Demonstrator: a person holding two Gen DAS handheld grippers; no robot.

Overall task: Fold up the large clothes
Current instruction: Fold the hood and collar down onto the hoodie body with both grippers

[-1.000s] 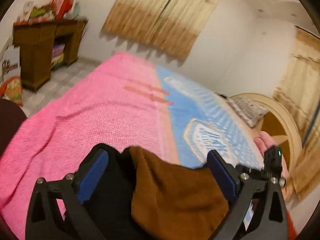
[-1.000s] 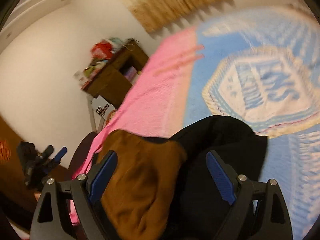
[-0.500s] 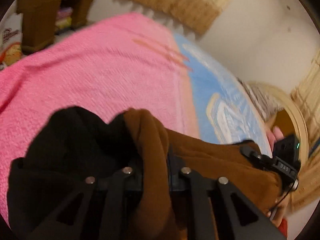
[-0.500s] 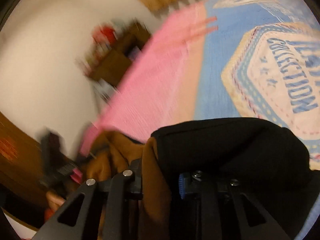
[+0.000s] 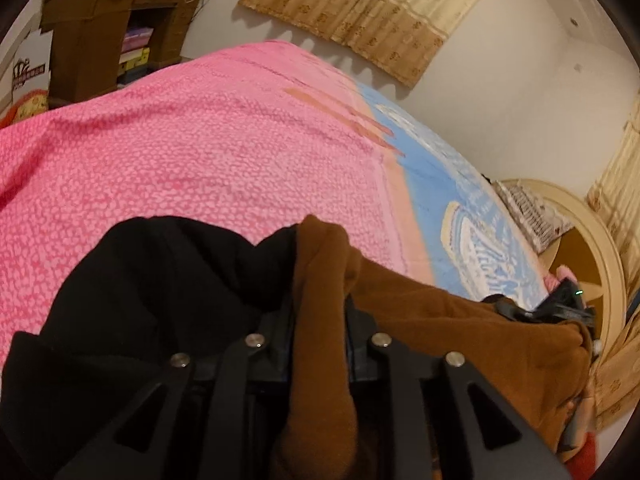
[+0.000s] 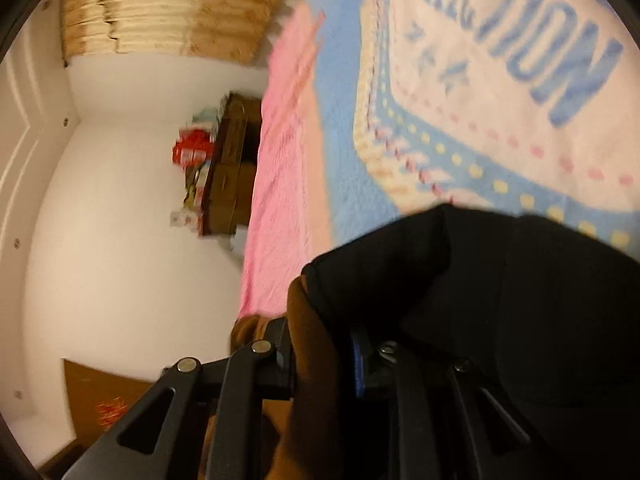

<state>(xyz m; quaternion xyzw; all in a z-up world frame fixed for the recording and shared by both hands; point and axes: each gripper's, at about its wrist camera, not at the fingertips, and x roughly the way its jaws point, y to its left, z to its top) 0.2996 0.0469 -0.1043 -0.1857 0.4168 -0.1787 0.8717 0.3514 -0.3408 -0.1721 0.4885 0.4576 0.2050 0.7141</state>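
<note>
A large garment, black outside with a brown lining (image 5: 440,312), hangs between my two grippers above the bed. My left gripper (image 5: 318,320) is shut on a bunched fold of it, brown cloth between the jaws and black cloth (image 5: 152,288) draped to the left. My right gripper (image 6: 320,356) is shut on another edge of the garment (image 6: 500,300), brown fold between the jaws, black cloth spilling right. The right gripper also shows at the far right of the left wrist view (image 5: 560,304). The fingertips are hidden by cloth.
The bed carries a pink blanket (image 5: 192,152) and a blue and white printed blanket (image 6: 500,100). A brown wooden desk (image 5: 100,40) with clutter stands by the wall. Beige curtains (image 5: 360,12) hang behind. A round cream headboard (image 5: 580,232) is at right.
Both grippers closed from wide open onto folds of the garment. The left view settled closer over the bed; the right gripper rolled, so its view tilted sideways.
</note>
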